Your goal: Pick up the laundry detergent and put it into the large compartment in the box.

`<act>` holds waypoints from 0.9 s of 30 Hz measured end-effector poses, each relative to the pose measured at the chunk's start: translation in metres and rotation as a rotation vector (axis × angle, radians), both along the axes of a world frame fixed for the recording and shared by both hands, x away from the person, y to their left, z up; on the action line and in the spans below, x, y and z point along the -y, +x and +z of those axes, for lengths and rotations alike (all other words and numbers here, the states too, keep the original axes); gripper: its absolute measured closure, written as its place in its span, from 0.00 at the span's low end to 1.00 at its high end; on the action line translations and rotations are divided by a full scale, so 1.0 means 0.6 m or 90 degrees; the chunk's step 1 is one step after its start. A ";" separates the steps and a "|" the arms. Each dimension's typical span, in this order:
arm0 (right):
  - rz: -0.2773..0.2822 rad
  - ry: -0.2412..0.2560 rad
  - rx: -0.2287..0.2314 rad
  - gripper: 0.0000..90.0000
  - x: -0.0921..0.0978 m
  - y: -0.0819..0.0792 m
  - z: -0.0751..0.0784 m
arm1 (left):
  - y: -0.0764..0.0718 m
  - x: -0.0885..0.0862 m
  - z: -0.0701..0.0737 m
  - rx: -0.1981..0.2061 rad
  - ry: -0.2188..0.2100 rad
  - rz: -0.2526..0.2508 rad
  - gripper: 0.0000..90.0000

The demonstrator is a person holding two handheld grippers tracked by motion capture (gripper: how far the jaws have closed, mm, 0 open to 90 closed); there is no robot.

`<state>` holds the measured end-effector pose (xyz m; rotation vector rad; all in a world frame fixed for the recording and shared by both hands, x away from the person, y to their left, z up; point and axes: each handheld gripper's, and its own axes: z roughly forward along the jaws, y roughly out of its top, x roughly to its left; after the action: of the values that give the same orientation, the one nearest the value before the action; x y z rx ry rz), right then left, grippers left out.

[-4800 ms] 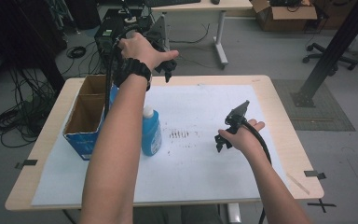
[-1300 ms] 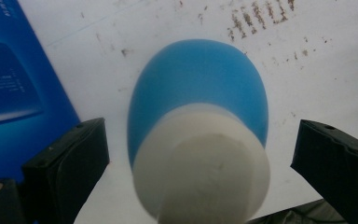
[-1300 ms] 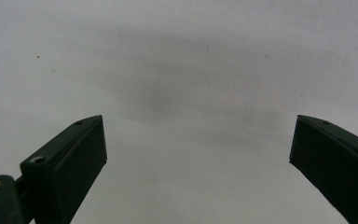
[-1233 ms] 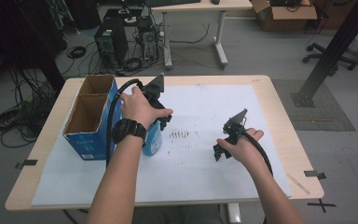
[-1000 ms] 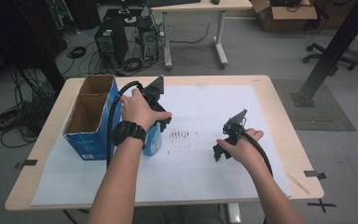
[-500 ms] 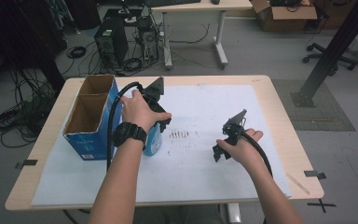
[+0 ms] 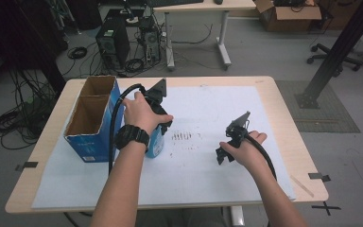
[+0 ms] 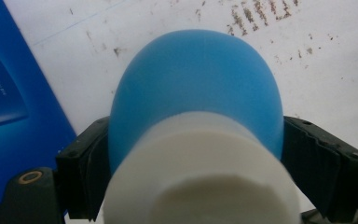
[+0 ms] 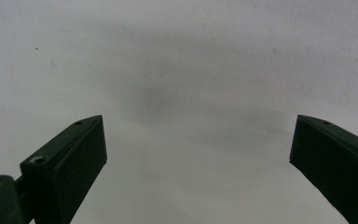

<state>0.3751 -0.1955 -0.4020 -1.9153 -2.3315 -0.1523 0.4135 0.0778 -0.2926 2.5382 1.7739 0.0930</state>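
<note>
Blue bottle (image 8: 196, 93) white-capped, left tool (image 8: 191, 163) clamping, box (image 8: 9, 93) print unreadable

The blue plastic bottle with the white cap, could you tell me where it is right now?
In the high view the blue plastic bottle stands left of centre on the white paper sheet, beside the blue cardboard box, between the left gripper fingers.

I cannot read any text here. The blue box (image 8: 9, 93) carries some small pale print on its side in my left gripper view, but it is too blurred to make out. The dark marks on the paper (image 7: 184, 136) are only smudges, not letters
</note>
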 end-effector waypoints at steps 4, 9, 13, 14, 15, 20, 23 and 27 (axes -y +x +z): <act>0.002 0.000 0.001 0.04 -0.001 0.000 0.000 | 0.001 -0.001 -0.001 -0.002 0.000 -0.001 0.19; 0.004 0.000 0.001 0.04 -0.003 0.000 0.000 | 0.001 0.000 -0.002 -0.002 -0.001 -0.001 0.22; 0.005 0.000 0.000 0.04 -0.005 0.000 -0.001 | 0.002 -0.001 -0.002 -0.005 0.000 -0.003 0.23; 0.006 -0.001 -0.001 0.04 -0.004 0.000 -0.001 | 0.002 -0.001 -0.002 -0.005 -0.001 -0.002 0.24; 0.005 0.000 0.001 0.04 -0.004 0.000 -0.002 | 0.002 -0.001 -0.002 -0.006 -0.001 -0.002 0.24; 0.005 -0.002 0.001 0.04 -0.002 -0.001 -0.002 | 0.002 0.000 -0.003 -0.007 -0.003 0.000 0.25; 0.005 -0.002 0.000 0.04 -0.001 -0.002 -0.002 | 0.002 0.001 -0.004 -0.008 -0.004 -0.001 0.26; 0.003 -0.002 -0.002 0.04 -0.001 -0.002 -0.001 | 0.002 0.000 -0.004 -0.006 -0.003 0.000 0.27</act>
<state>0.3740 -0.1950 -0.4027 -1.9100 -2.3352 -0.1456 0.4147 0.0775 -0.2948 2.5398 1.7766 0.0769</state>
